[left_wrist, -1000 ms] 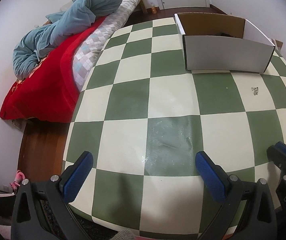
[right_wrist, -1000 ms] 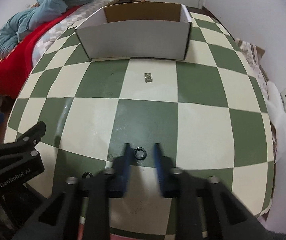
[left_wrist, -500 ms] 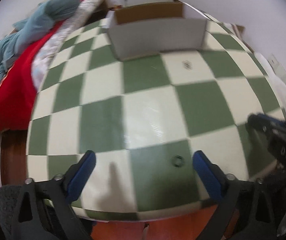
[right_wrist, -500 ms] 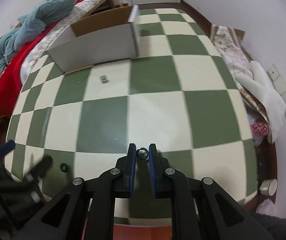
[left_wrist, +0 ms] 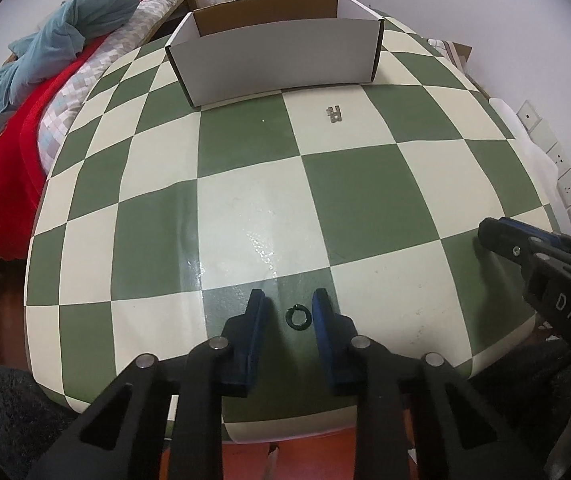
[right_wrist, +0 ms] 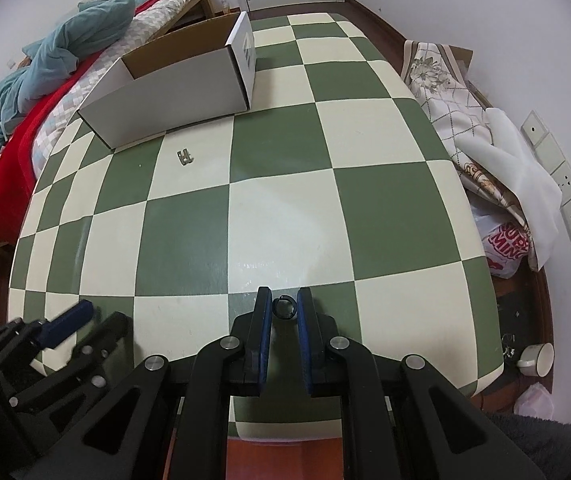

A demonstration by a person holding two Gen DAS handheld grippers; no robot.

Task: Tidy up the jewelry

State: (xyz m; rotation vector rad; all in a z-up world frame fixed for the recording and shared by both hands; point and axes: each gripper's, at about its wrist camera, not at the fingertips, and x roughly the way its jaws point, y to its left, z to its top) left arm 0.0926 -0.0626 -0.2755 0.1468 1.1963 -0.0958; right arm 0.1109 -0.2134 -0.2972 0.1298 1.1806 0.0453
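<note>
Nearby, each hand-held gripper straddles a ring on checkered table, right clamped.

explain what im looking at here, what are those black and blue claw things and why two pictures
Each claw is a hand-held gripper that a person carries, one per hand, with a wide-angle camera looking along its two blue-padded fingers. So there are two pictures: one from the left hand-held gripper, one from the right hand-held gripper.

Both look down on a green and cream checkered table. At its far side stands an open cardboard box; in front of it lies a small silver jewelry piece.

The left jaws have just been closing around a small dark ring lying on the table, not yet pressing it. The right ones pinch a similar ring. A bed with bedding is behind.
</note>
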